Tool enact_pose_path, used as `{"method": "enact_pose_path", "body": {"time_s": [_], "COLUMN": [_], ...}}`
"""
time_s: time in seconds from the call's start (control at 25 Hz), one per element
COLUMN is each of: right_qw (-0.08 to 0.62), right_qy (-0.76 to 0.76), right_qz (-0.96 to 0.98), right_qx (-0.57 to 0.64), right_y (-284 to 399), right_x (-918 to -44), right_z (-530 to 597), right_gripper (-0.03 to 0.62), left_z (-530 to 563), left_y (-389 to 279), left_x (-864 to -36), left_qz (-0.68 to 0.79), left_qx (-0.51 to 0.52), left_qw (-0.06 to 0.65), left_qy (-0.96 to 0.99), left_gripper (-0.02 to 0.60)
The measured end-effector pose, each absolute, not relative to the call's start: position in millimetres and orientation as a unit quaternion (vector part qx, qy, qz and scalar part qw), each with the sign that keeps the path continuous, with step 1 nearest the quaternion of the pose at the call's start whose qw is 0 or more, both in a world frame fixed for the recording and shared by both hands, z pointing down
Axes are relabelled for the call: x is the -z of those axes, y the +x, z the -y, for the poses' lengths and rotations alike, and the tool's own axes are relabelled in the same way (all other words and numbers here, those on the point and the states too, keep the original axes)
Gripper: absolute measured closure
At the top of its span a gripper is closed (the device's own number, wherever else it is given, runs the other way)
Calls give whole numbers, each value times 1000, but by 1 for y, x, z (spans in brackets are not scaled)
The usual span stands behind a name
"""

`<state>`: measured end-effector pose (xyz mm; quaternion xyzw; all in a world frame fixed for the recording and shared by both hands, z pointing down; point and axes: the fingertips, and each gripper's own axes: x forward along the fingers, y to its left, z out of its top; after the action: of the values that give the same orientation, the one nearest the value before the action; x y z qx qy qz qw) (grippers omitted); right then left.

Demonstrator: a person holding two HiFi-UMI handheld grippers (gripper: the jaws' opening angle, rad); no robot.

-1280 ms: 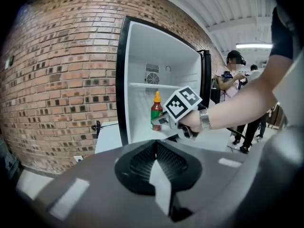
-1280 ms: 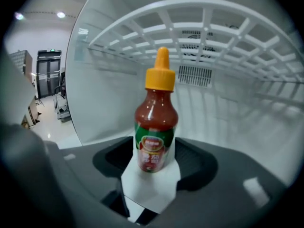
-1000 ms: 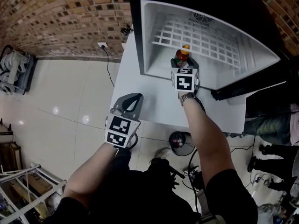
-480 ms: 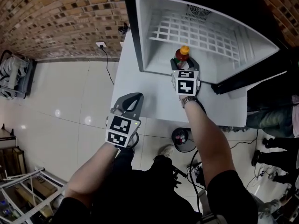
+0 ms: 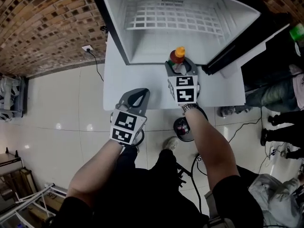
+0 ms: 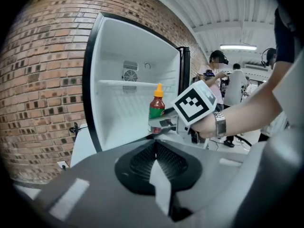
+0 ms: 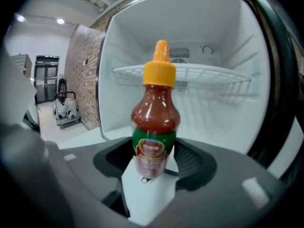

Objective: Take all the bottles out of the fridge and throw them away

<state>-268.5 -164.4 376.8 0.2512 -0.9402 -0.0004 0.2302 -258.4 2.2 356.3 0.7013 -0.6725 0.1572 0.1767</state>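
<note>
Bottle (image 7: 154, 122) of red sauce with an orange cap stands upright in the right gripper (image 7: 152, 158), whose jaws clamp its labelled lower body, just outside the open front of the fridge (image 5: 114, 27). A wire shelf (image 5: 175, 20) spans the fridge's white interior. The left gripper (image 6: 154, 144) hangs over the white surface (image 5: 118, 80) before the fridge, jaws closed together on nothing.

Below me the floor (image 5: 57, 113) is shiny pale tiles, and lamps glint on it. A red-brown brick wall (image 5: 42, 18) runs along it, with a white socket (image 5: 87, 48) low down. In front of me stands a white table (image 5: 118, 80). Up high, a long lamp (image 6: 238, 46) glows on the ribbed ceiling (image 6: 213, 8).
</note>
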Motion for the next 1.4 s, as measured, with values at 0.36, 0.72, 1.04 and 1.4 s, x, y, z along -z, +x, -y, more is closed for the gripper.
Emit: {"method": "enact_pose_path", "body": {"time_s": [0.36,0.72,1.04,1.4], "right_qw": [216,226,264,350], "right_qy": [309,380,432,423], "right_qz": [926,895,855,817], "right_qx": [-25,-62,-110,-178], "right_y": [-160,-37,63,128], "right_x": [-370,-396,-468,-604], "right_z": [137,107,84,54], "right_gripper": [324,324,324,324], "left_z": [18,36,38,38], "left_y": [-178,-82,-3,49], "left_x": [-359,-375,-420,-490], "left_qz": [599,506,428,374], "left_qx": [-168,-192,-225,-273], "left_qw": [165,161,174,200], "left_qy": [765,825,858,864], "left_gripper": [578,578,578,578]}}
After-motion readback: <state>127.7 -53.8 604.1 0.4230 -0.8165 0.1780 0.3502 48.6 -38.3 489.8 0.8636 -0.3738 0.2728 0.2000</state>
